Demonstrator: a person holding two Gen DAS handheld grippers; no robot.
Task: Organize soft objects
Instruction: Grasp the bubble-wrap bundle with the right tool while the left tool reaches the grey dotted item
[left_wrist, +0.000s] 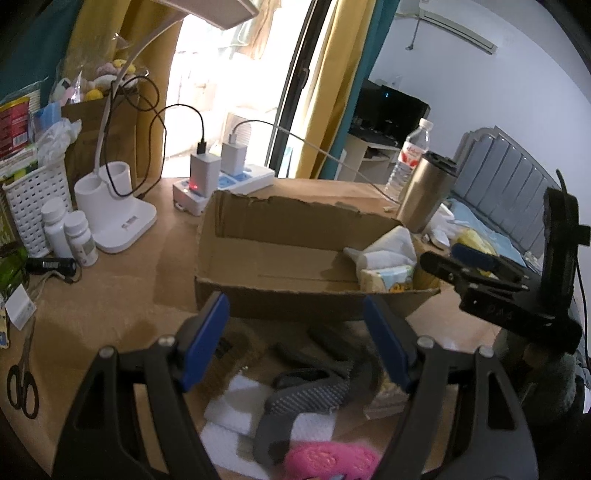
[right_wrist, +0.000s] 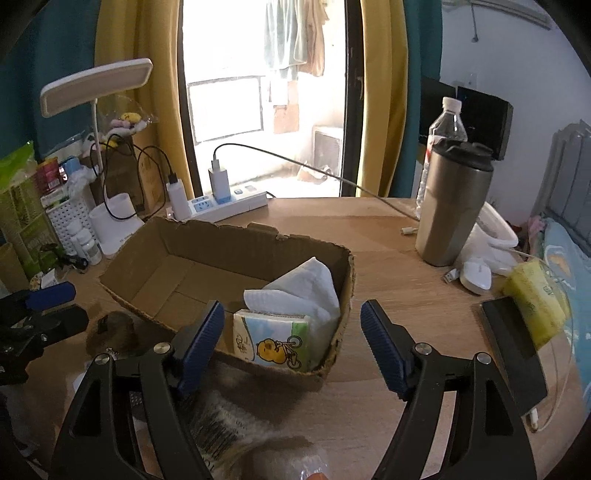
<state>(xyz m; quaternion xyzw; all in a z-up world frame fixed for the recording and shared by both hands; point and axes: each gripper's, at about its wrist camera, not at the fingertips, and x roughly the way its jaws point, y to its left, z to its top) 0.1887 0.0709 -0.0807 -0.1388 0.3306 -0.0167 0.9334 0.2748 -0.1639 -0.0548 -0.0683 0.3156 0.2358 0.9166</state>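
Note:
An open cardboard box sits on the wooden desk. In its right end lie a white cloth and a tissue pack with a duck print. My left gripper is open and empty above a pile in front of the box: a grey sock, white cloths and a pink item. My right gripper is open and empty just in front of the box's right end; it shows in the left wrist view. A fuzzy brown item lies left of it.
A steel tumbler, water bottle, white mouse, yellow sponge and dark phone stand at the right. A power strip, lamp base, pill bottles, basket and scissors crowd the left.

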